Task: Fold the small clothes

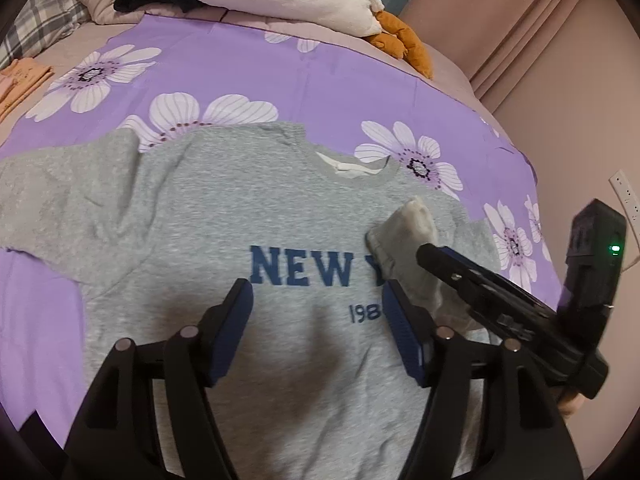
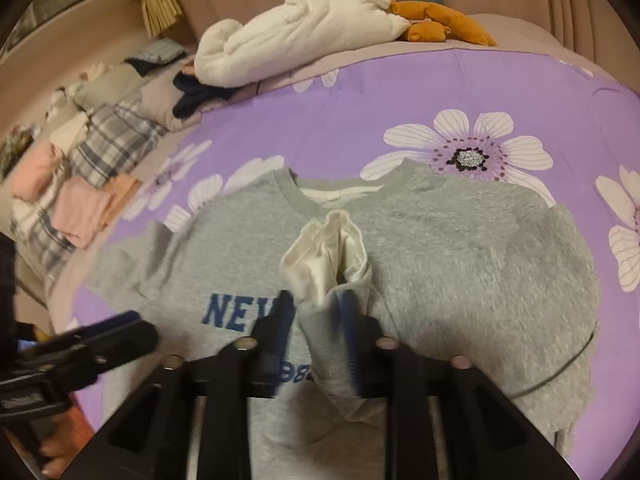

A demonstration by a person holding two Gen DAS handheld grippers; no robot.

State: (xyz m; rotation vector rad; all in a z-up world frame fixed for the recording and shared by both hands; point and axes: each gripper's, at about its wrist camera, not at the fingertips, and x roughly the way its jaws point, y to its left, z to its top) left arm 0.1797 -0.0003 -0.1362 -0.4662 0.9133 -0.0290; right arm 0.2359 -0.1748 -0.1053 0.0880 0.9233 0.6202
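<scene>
Grey sweatshirt (image 1: 248, 220) flat on purple floral bedspread (image 1: 208, 64), front up. Right gripper (image 2: 316, 316) clamped on sleeve cuff (image 2: 324, 256), carried over the chest print. Left gripper (image 1: 316, 312) jaws apart, hovering over the lettering, holding nothing. Risk: cuff slipping out, sleeve landing bunched, body dragged and wrinkled since nothing pins it.

A home bedroom is indicated by the bed (image 1: 248, 64) spread with a purple flowered sheet (image 2: 360, 112), the plaid pillow (image 1: 38, 28), a white plush toy (image 2: 296, 36), and folded clothes (image 2: 80, 208) stacked alongside.
</scene>
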